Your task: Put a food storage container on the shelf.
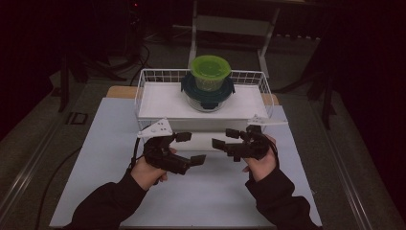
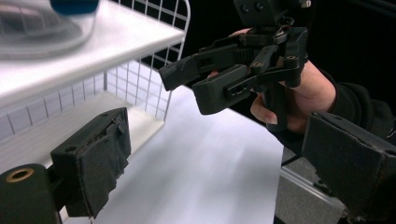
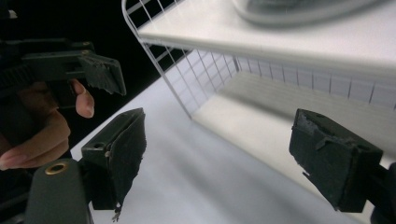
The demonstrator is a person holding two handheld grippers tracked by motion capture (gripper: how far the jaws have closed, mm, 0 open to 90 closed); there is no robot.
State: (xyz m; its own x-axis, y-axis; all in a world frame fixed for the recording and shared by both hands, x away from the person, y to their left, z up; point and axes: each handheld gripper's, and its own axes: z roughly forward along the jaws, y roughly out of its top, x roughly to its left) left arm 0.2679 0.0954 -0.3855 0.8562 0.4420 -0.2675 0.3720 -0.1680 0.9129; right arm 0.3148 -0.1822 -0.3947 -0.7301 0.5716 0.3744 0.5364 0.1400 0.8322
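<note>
A green-lidded tub (image 1: 210, 72) is stacked on a dark-lidded glass bowl (image 1: 208, 95) atop a white box (image 1: 163, 103) in a wire basket (image 1: 143, 81). Before it, over the table (image 1: 110, 143), the left gripper (image 1: 194, 148) and right gripper (image 1: 224, 138) are held with jaws apart, empty.

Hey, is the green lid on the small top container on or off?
On. The green lid sits flat over the small container, which is stacked upright on the bigger dark-lidded glass container on the wire rack's shelf.

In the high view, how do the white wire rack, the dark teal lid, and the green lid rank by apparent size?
1. White wire rack, clearly largest.
2. Dark teal lid, wider than the green.
3. Green lid, smallest, although it sits highest and so nearer the camera.
</note>
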